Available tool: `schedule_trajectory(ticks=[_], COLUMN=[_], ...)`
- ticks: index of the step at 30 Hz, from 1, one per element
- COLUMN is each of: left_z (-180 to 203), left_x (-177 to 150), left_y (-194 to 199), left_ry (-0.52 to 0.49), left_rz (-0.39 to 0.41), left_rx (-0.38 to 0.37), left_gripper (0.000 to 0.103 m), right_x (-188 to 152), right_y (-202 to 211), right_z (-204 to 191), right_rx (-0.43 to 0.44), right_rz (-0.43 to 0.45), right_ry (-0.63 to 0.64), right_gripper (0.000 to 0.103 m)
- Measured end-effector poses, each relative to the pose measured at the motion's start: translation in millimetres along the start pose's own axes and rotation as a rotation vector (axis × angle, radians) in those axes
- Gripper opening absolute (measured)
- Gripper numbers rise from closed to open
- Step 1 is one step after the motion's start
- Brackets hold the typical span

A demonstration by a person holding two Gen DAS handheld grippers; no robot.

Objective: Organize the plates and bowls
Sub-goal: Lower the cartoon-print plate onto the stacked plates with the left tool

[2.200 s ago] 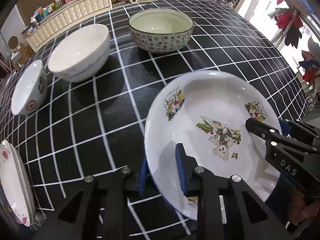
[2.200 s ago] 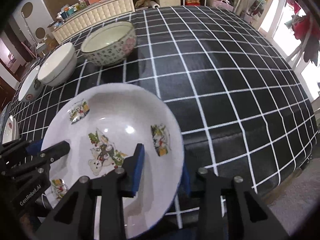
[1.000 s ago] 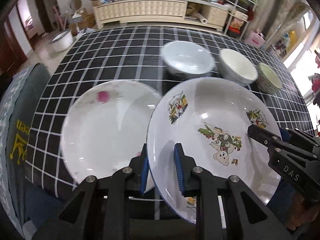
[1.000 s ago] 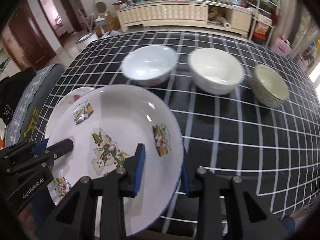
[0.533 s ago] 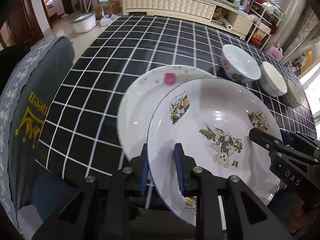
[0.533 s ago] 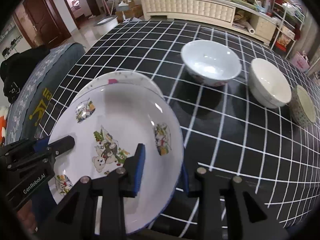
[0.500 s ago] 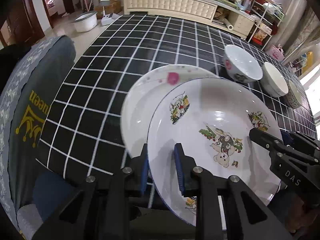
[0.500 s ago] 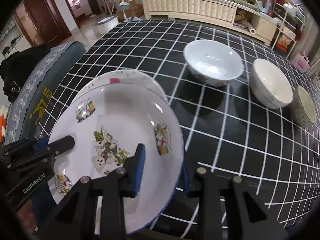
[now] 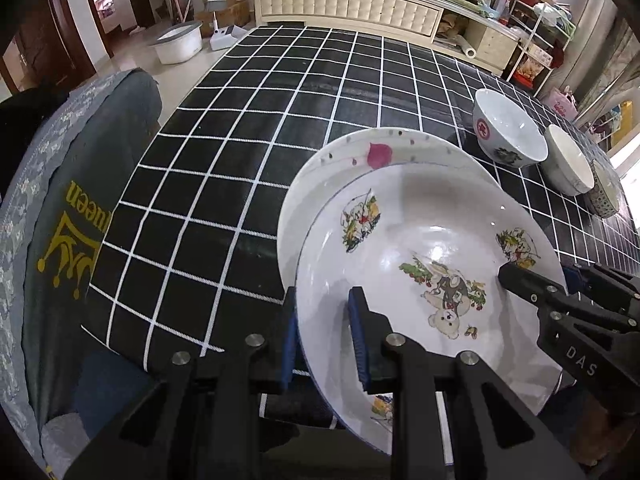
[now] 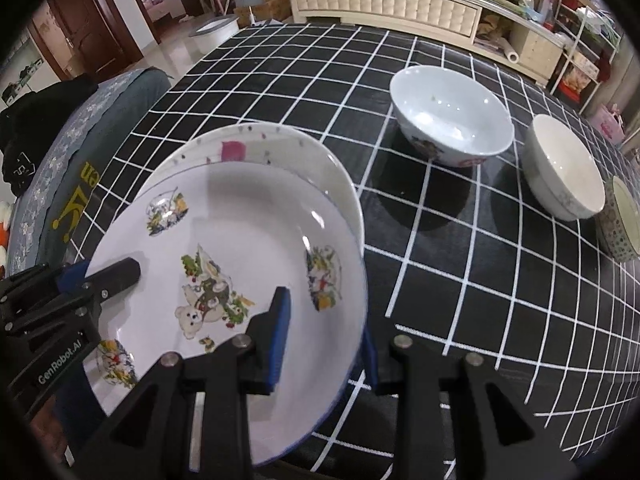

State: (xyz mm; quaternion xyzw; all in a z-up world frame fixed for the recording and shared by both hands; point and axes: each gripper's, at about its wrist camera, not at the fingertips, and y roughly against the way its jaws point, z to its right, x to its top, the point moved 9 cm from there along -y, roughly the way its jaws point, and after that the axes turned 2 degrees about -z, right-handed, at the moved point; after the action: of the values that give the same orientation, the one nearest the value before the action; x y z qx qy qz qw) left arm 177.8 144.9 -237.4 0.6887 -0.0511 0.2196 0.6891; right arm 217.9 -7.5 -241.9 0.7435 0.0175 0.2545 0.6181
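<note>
Both grippers hold one white cartoon plate (image 9: 420, 248) by opposite rim edges; it also shows in the right wrist view (image 10: 240, 216). My left gripper (image 9: 324, 336) is shut on its left rim. My right gripper (image 10: 324, 332) is shut on its right rim. The plate hangs tilted just above a white plate with a pink mark (image 9: 360, 160), also in the right wrist view (image 10: 256, 144), which lies on the black checked table (image 9: 260, 120). The lower plate is mostly covered.
Three bowls stand in a row at the right: a white bowl with a red mark (image 10: 450, 114), a plain white bowl (image 10: 564, 168) and a patterned bowl (image 10: 622, 220). A grey cloth-covered seat (image 9: 60, 200) stands at the table's left edge.
Both grippers have carried the cartoon plate leftward along the table, from beside the bowls to over the pink-marked plate. The bowls now sit far right. Both grips are unchanged.
</note>
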Motion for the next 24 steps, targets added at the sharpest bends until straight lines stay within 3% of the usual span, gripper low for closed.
schedule_trajectory(ticks=[7, 21, 24], left_z=[1, -1, 1], left_x=[10, 16, 15], left_y=[-7, -13, -12], left_ry=[-0.027, 0.001, 0.004], left_rz=[0.003, -0.012, -0.018], left_rx=[0.023, -0.014, -0.028], left_gripper=[0.021, 0.023, 0.027], right_x=[4, 5, 3], right_y=[-5, -16, -15], right_z=[2, 0, 0], right_rx=[-0.008, -0.033, -0.035], right_rz=[-0.016, -0.057, -0.059], right_ry=[-0.001, 0.035, 0.036], right_gripper=[0.036, 0.037, 0.037])
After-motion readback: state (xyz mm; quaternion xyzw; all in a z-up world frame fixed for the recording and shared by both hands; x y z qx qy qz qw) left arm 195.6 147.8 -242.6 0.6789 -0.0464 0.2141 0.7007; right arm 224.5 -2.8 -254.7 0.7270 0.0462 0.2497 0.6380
